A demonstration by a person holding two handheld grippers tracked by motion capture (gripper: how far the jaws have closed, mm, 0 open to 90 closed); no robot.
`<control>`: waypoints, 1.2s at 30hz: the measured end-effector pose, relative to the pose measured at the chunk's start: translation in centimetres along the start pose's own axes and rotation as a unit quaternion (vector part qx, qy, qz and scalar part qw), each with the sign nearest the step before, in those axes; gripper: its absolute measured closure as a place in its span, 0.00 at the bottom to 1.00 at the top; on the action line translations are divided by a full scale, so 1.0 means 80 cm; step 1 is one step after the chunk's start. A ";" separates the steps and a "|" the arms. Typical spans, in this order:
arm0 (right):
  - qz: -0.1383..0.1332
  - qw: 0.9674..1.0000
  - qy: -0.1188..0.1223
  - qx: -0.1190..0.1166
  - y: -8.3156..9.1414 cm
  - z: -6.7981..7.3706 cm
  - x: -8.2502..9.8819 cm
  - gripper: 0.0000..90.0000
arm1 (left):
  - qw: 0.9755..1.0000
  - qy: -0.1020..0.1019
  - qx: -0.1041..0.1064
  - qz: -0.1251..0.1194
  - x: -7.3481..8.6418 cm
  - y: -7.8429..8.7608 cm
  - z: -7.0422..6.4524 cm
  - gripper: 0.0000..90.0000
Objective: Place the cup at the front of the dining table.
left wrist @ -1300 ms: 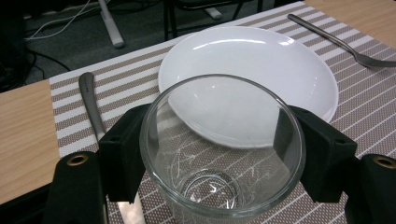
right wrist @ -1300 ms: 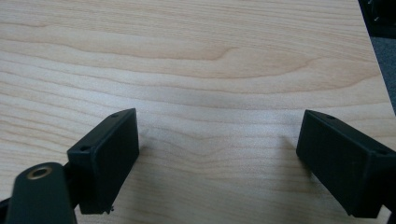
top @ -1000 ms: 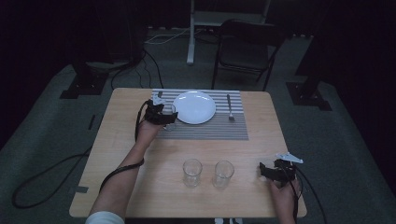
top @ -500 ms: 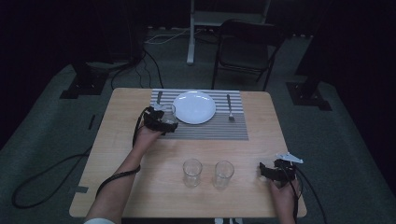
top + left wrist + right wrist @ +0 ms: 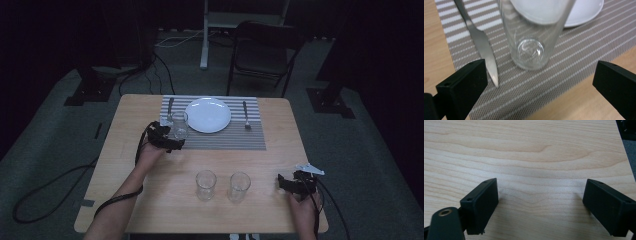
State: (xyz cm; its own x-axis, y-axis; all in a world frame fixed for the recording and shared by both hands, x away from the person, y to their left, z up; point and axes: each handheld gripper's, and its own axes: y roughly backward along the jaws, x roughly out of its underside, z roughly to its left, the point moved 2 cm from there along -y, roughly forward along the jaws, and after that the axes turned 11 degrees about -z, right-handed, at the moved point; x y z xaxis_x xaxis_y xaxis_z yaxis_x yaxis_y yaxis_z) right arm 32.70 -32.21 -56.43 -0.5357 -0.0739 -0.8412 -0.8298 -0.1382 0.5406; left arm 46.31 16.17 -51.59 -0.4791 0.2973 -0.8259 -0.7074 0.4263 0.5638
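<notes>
Left gripper view: left claw (image 5: 541, 82) spread wide, jaws either side of and short of a clear glass (image 5: 531, 37), nothing gripped. Glass upright on the striped placemat (image 5: 584, 47), knife (image 5: 480, 42) just beside it, white plate (image 5: 584, 12) behind it. Likely step: placing or taking the glass at the setting. Best done by staying level, keeping both jaws clear of the walls, and avoiding the knife tip near one jaw. High view: left hand (image 5: 150, 152) low on the surface (image 5: 125, 165), forearm stretched forward from the near edge. Right claw (image 5: 283, 182) also wide and empty, resting near the right edge, beside two glasses (image 5: 222, 185).
</notes>
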 end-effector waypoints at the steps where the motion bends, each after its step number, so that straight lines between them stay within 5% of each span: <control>1: 0.000 1.000 0.000 0.000 0.000 0.000 0.000 0.14 | 1.000 -0.005 -0.001 0.006 0.003 0.001 -0.001 0.00; 8: 0.000 1.000 0.000 0.000 0.000 0.000 0.000 0.14 | 1.000 -0.006 0.005 0.010 0.021 0.016 -0.001 0.00; 14: 0.000 1.000 0.000 0.000 0.000 0.000 0.000 0.14 | 1.000 0.002 0.011 -0.010 0.032 0.033 -0.001 0.00; 21: 0.000 1.000 0.000 0.000 0.000 0.000 0.000 0.14 | 0.999 0.013 0.037 -0.021 0.045 0.049 -0.001 0.00; 28: 0.000 1.000 0.000 0.000 0.000 0.000 0.000 0.14 | 0.999 0.004 0.033 -0.026 0.059 0.070 -0.001 0.00; 31: 0.000 1.000 0.000 0.000 0.000 0.000 0.000 0.14 | 0.999 0.017 0.041 -0.031 0.065 0.079 0.003 0.00; 36: 0.000 1.000 0.000 0.000 0.000 0.000 0.000 0.14 | 0.998 0.021 0.026 -0.044 0.078 0.093 0.010 0.00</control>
State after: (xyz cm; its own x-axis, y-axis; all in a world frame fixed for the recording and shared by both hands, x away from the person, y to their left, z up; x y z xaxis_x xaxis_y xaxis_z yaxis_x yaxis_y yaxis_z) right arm 32.69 -32.21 -56.43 -0.5358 -0.0743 -0.8411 -0.8297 -0.1382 0.5408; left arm 38.46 21.89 -52.52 -0.4386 0.2205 -0.8712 -0.7198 0.4941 0.4875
